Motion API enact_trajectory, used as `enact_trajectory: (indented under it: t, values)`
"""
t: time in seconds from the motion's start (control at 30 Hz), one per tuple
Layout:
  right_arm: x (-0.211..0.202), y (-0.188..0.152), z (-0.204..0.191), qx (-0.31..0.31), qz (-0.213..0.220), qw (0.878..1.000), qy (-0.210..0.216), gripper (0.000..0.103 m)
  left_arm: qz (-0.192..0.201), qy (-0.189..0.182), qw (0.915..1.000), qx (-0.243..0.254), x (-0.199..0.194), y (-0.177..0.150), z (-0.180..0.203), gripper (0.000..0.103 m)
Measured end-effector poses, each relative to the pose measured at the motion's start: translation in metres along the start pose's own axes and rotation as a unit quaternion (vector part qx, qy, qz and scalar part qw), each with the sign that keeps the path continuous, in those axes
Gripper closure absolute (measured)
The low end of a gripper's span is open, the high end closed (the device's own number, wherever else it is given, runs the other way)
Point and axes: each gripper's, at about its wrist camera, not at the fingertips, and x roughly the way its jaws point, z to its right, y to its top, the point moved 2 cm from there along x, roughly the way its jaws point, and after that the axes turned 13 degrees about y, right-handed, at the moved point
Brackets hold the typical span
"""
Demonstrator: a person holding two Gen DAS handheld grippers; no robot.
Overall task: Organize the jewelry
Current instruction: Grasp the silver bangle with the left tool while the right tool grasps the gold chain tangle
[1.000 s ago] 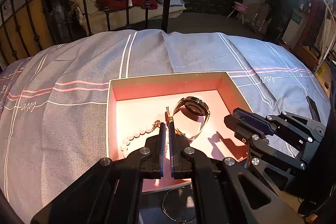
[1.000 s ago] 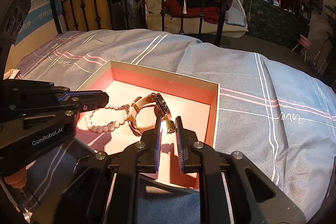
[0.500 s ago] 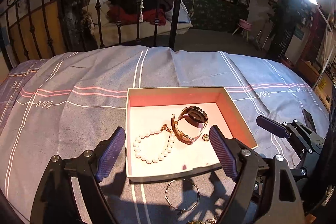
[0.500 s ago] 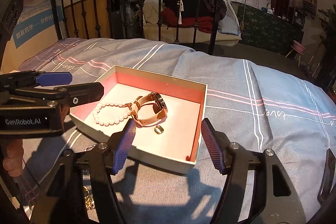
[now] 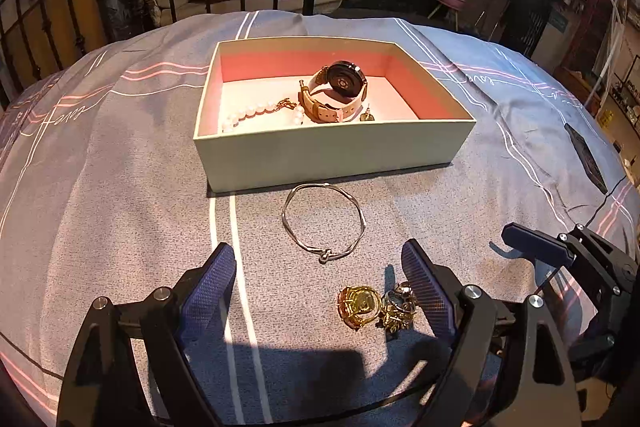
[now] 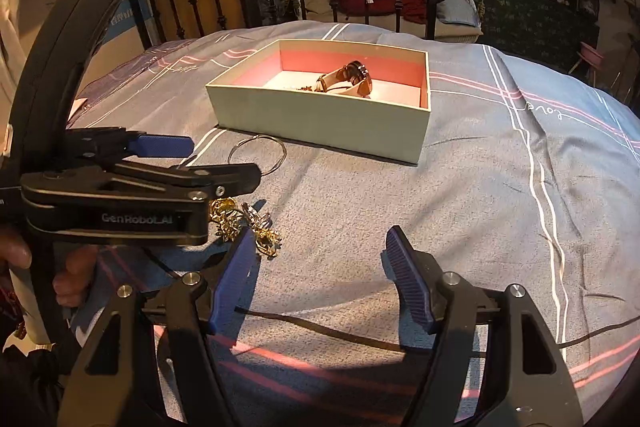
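On the bed [image 5: 100,187], covered in a grey striped sheet, an open cream box [image 5: 332,151] with a pink lining is sitting in the middle. Inside it, a watch [image 5: 336,91] with a tan strap is lying beside a pearl bracelet [image 5: 256,113] and a small gold earring [image 5: 366,116]. Both claws are hanging wide open and empty in front of the box. The left claw [image 5: 320,291] is hovering over a thin silver bangle [image 5: 324,219] just outside the box's near wall, with a small heap of gold brooches and rings [image 5: 376,307] by its right finger. The right claw [image 6: 320,267] is waiting beside that heap. Sorting seems roughly half done. The next move is likely lowering a claw onto the bangle or heap, pinching gently, then carrying it into the box.
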Motion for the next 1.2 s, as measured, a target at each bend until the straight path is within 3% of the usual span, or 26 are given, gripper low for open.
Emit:
enact_trajectory:
  t: [0.23,0.37,0.5,0.8,0.9,0.93,1.0,1.2]
  values:
    - [0.01,0.002,-0.003,-0.011,-0.015,1.0,0.02,0.037,-0.022,0.012,0.9996,0.014,0.023,0.012,0.008,0.024]
    - [0.013,0.002,-0.004,-0.015,-0.02,0.999,0.03,0.041,-0.024,0.023,0.9991,0.024,0.031,0.013,0.008,0.034]
    - [0.016,0.002,-0.007,-0.02,-0.024,0.999,0.04,0.041,-0.02,0.024,0.9993,0.019,0.031,0.013,0.003,0.052]
    - [0.024,0.004,-0.016,-0.046,-0.038,0.997,0.054,0.059,-0.02,0.018,0.9996,0.009,0.022,0.009,-0.004,0.053]
    - [0.025,0.003,-0.017,-0.05,-0.04,0.996,0.058,0.069,-0.021,0.016,0.9997,0.002,0.018,0.007,-0.01,0.053]
    - [0.025,0.003,-0.018,-0.052,-0.042,0.996,0.06,0.077,-0.021,0.015,0.9997,0.001,0.017,0.006,-0.012,0.053]
    - [0.025,0.003,-0.019,-0.058,-0.044,0.996,0.061,0.084,-0.021,0.016,0.9997,-0.003,0.014,0.005,-0.014,0.053]
    - [0.019,0.002,-0.022,-0.064,-0.04,0.996,0.056,0.085,-0.013,0.013,0.9998,-0.008,0.005,0.005,-0.015,0.053]
